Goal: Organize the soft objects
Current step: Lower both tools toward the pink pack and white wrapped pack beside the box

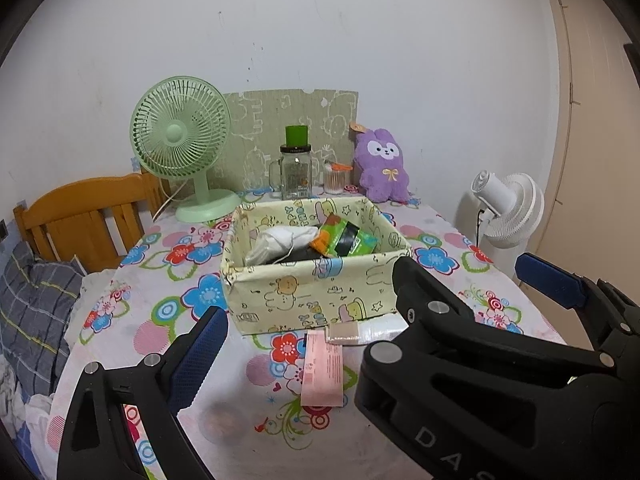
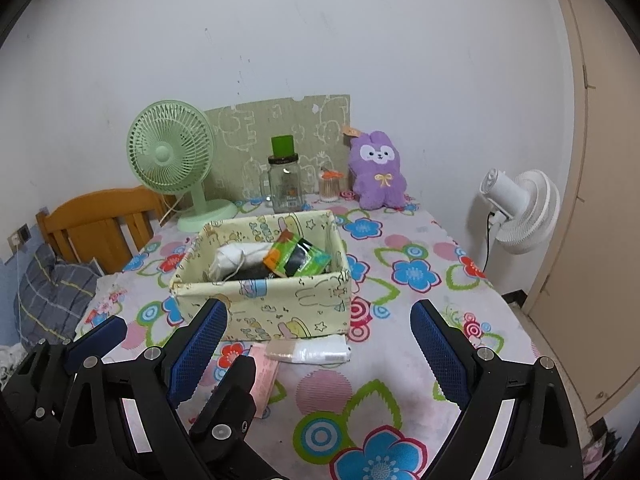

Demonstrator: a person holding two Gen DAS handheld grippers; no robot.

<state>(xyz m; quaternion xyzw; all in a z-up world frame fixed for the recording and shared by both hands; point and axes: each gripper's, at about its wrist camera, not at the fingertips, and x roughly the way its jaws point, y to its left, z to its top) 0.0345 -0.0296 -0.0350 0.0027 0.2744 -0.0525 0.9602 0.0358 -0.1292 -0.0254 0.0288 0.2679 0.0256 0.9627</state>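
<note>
Box: the cartoon-print fabric box stands mid-table, already holding soft things.
Left outside: pink packet and white packet, touching its near wall.
White packet: long axis crosswise, straight ahead of the right gripper, which is nearer.
Pink packet: long axis points away from the left gripper.
Fingers: both pairs are apart and empty.

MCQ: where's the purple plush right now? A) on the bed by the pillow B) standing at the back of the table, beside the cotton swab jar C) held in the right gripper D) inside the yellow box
B: the purple plush stands upright at the back of the table, against the wall, right of the cotton swab jar and behind the yellow box; both grippers are open and hold nothing.
</note>
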